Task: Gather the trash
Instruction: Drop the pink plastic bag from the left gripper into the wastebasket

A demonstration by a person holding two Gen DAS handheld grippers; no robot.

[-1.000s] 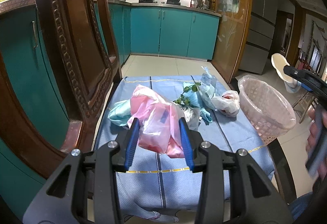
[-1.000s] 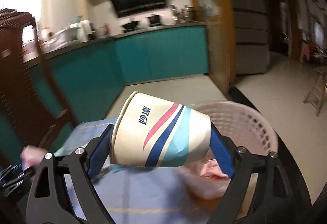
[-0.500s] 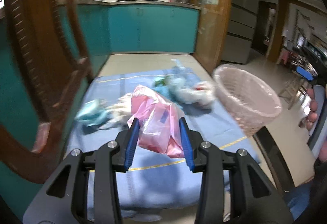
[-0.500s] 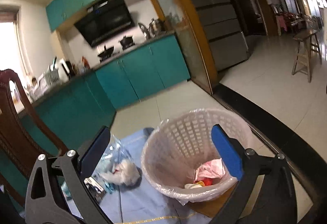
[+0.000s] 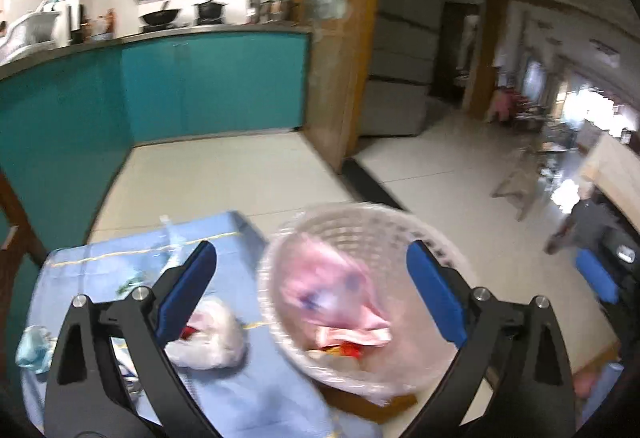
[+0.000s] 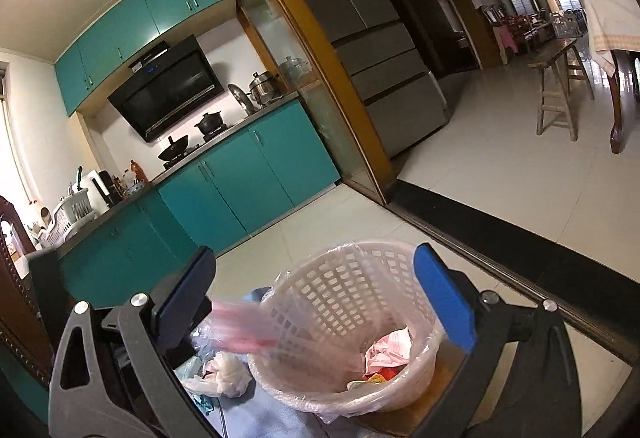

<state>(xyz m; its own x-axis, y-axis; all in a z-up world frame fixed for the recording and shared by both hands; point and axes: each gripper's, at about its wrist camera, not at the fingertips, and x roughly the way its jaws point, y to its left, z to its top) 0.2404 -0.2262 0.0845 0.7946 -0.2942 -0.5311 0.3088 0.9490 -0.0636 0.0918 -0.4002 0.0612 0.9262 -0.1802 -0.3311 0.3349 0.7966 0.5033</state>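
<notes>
Pink bag (image 5: 332, 290) is dropping into the lined basket (image 5: 280, 238) at lower centre, the left tongs (image 5: 312, 278) having just been spreading, released. Right tongs (image 6: 316, 294) are gaping empty; a white wad (image 5: 212, 338) is lying on the blue-clothed bench (image 5: 260, 398) lower left.

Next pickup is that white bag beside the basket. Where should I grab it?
Take the white bag by its bulging crumpled top, coming from above. It lies slumped on the blue cloth, apart from the basket, and no handle or knot shows clearly.
</notes>
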